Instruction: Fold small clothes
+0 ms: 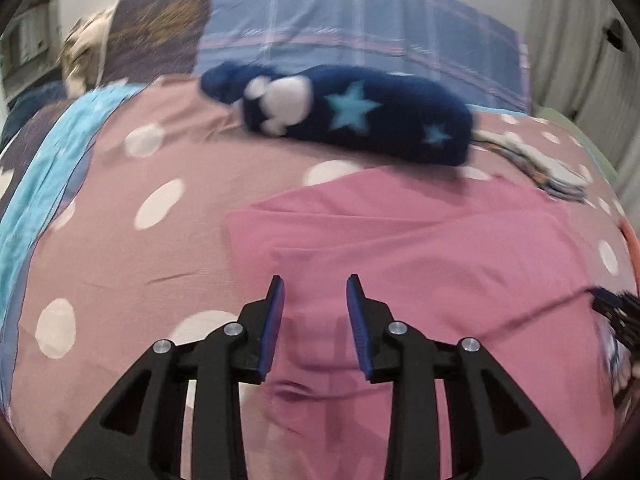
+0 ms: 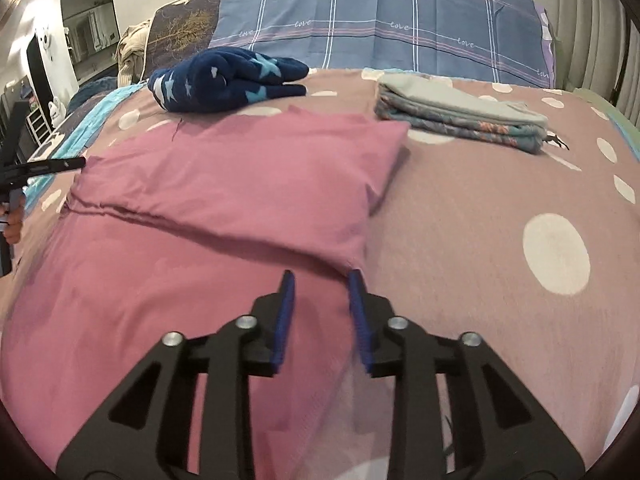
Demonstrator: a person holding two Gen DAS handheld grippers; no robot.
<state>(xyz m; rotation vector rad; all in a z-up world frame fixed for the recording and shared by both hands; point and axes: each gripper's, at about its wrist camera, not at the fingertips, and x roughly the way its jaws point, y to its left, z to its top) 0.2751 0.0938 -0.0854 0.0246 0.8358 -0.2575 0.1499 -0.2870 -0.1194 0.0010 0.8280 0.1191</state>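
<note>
A pink garment [image 1: 420, 248] lies on the polka-dot bedspread [image 1: 120, 264], its far part folded over toward me; it also shows in the right wrist view [image 2: 240, 184]. My left gripper [image 1: 315, 284] is open and empty, low over the garment's near part. My right gripper [image 2: 321, 278] is open and empty at the right edge of the garment, just below the folded corner. The left gripper's tip shows at the left edge of the right wrist view [image 2: 60, 165]. The right gripper shows at the right edge of the left wrist view [image 1: 616, 304].
A navy star-patterned fleece bundle [image 2: 228, 80] lies at the back of the bed, also in the left wrist view [image 1: 360, 112]. A stack of folded grey and patterned clothes [image 2: 460, 120] lies back right. A blue plaid pillow [image 2: 380, 24] is behind. A turquoise sheet [image 1: 44, 184] edges the left side.
</note>
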